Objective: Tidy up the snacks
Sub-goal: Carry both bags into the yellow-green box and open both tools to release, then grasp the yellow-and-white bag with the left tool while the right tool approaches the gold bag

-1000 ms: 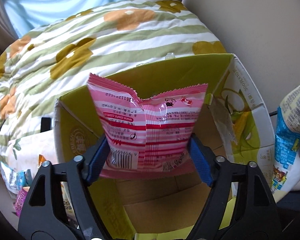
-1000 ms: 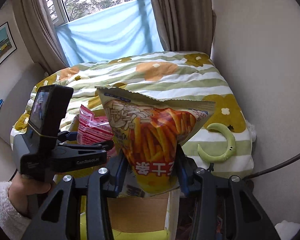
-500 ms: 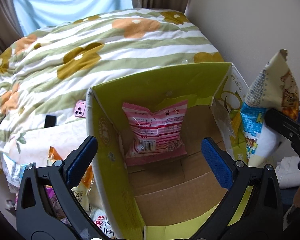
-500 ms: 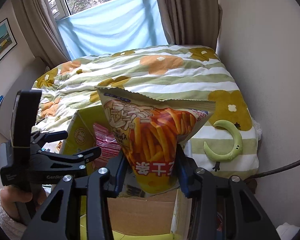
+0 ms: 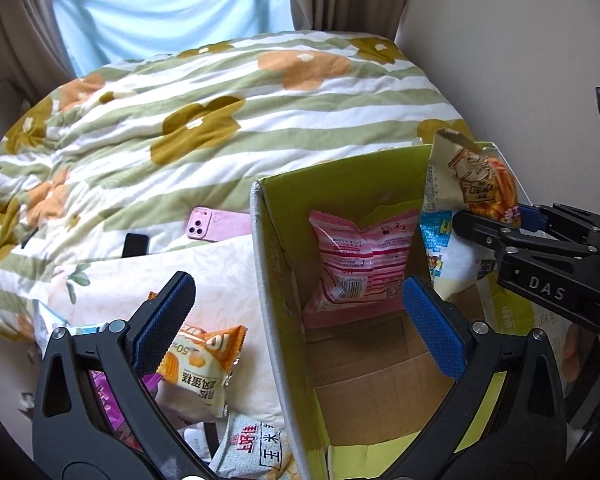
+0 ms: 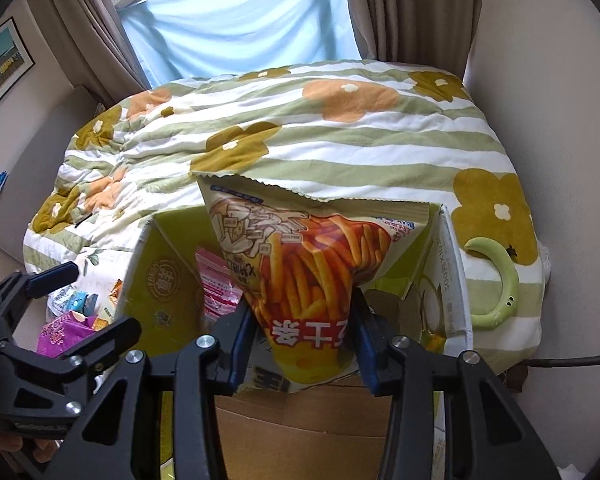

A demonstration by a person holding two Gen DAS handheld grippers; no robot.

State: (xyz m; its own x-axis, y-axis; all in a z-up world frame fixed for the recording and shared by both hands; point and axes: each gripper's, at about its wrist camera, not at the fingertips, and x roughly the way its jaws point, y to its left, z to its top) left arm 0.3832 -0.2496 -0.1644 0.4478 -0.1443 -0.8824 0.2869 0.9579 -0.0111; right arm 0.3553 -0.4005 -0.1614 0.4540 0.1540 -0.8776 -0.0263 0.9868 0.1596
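An open yellow-green cardboard box [image 5: 278,280] stands against the bed. A pink striped snack bag [image 5: 360,264] leans upright against the box's far wall; it also shows in the right wrist view [image 6: 216,288]. My left gripper [image 5: 300,320] is open and empty, straddling the box's left wall. My right gripper [image 6: 300,344] is shut on a fries snack bag [image 6: 312,272] and holds it over the box's right side; the bag also shows in the left wrist view [image 5: 476,184].
Several loose snack packs, among them an orange one [image 5: 198,364] and a purple one [image 6: 66,332], lie left of the box. A pink phone [image 5: 216,225] and a green crescent toy [image 6: 498,280] lie on the flowered quilt [image 5: 220,120]. The wall is at right.
My left gripper let go of the pink bag inside the box, opened wide and drew back to the left. My right gripper carried the fries bag over the box.
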